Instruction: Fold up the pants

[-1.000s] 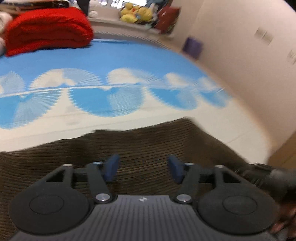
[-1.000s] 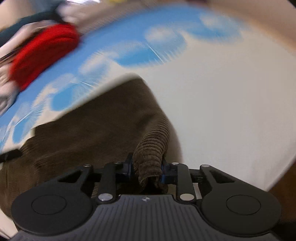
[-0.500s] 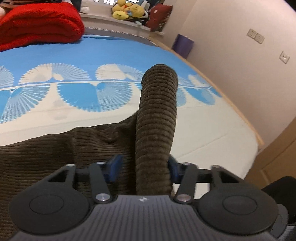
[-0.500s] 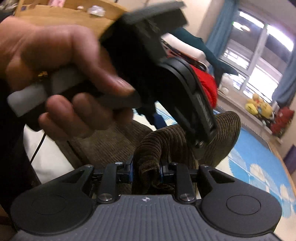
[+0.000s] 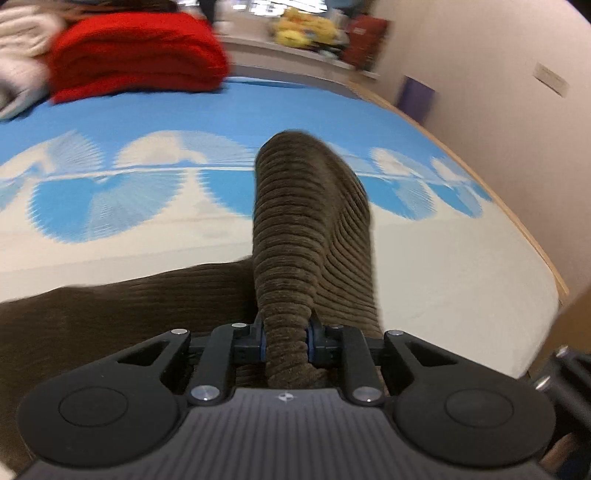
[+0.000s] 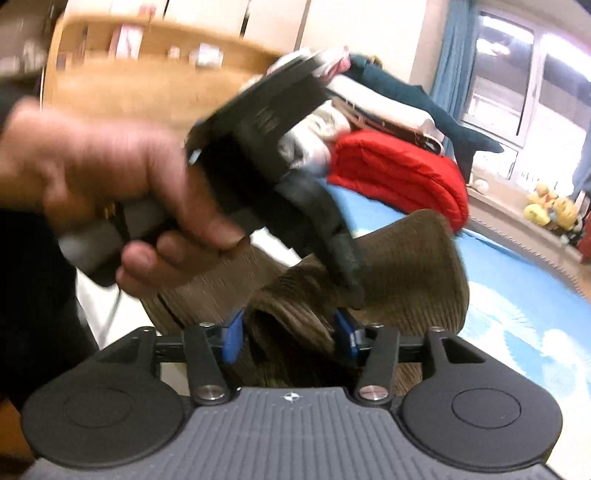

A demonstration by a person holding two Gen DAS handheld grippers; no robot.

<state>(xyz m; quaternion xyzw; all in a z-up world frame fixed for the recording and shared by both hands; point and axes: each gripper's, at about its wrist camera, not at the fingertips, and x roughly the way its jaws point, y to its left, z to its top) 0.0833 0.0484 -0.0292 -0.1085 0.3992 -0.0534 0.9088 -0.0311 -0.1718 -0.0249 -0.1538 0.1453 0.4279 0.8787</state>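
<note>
The brown corduroy pants [image 5: 310,221] lie on the bed, with one fold lifted into a hump. In the left wrist view my left gripper [image 5: 286,343] is closing on that fold, and both pads press on the cloth. In the right wrist view the jaws of my right gripper [image 6: 290,334] are opening. The pants [image 6: 424,280] bunch loosely between its blue pads [image 6: 232,334] and are not pinched. A hand [image 6: 110,177] holds the left gripper [image 6: 351,291] just above and ahead, its tips down on the same fold.
The bed sheet [image 5: 147,206] is blue and white with fan patterns. A folded red blanket [image 5: 136,55] and pale clothes lie at the far end. Plush toys [image 5: 306,26] sit on the sill. The wooden bed edge [image 5: 517,221] and a wall lie to the right.
My left jaws went from wide apart to shut on a raised fold of the pants. My right gripper swung round to face the left hand, then spread its jaws off the cloth.
</note>
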